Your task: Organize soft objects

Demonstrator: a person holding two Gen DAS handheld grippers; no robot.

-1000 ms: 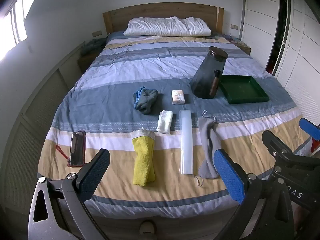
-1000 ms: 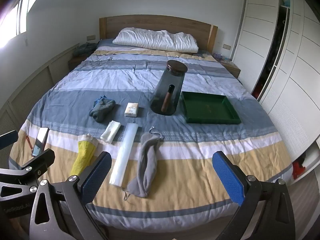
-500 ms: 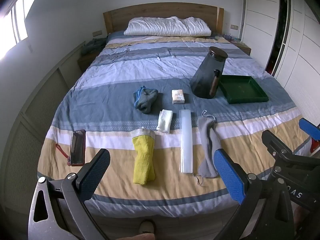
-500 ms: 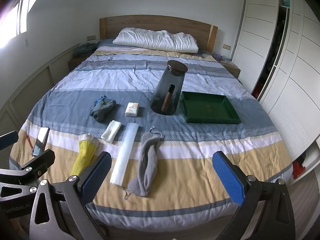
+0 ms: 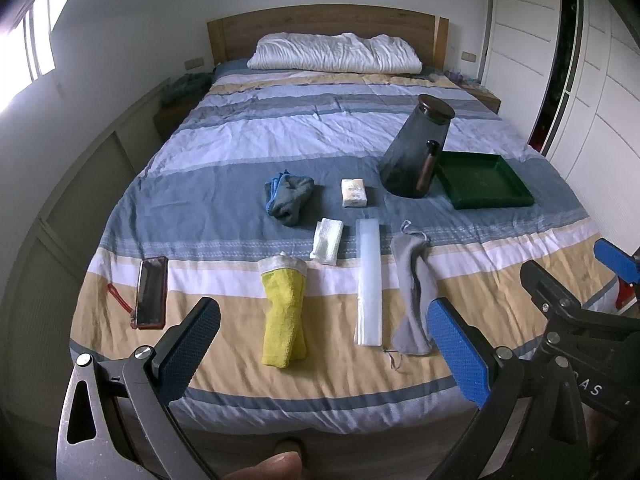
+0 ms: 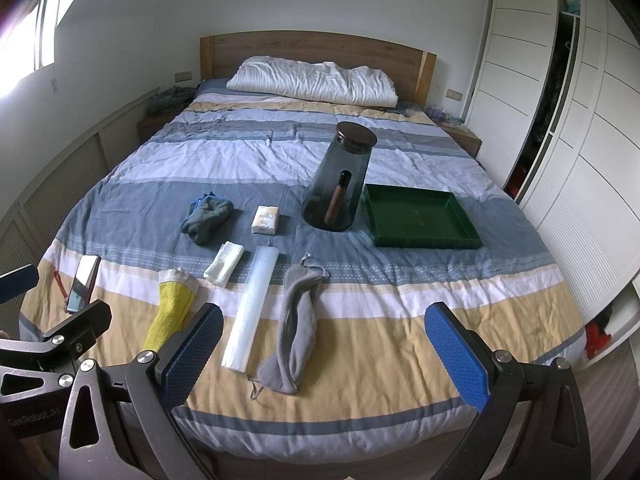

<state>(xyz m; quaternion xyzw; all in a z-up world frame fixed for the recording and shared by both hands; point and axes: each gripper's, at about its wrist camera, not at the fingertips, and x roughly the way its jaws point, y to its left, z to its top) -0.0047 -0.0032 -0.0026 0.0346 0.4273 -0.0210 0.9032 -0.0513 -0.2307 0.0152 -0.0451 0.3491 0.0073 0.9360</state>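
Only the left wrist view shows a fingertip [image 5: 276, 466] at its bottom edge. Both the left tool [image 5: 324, 350] and right tool [image 6: 326, 354] hang spread open and empty above the foot of the bed [image 6: 380, 344]. On the bed lie one yellow towel [image 5: 283, 314], one grey pouch [image 5: 412, 300], one white cloth [image 5: 328, 240], one grey-blue cloth [image 5: 289, 196], one tissue pack [image 5: 353, 192], one clear sleeve [image 5: 369, 282] and one green tray [image 5: 486, 200].
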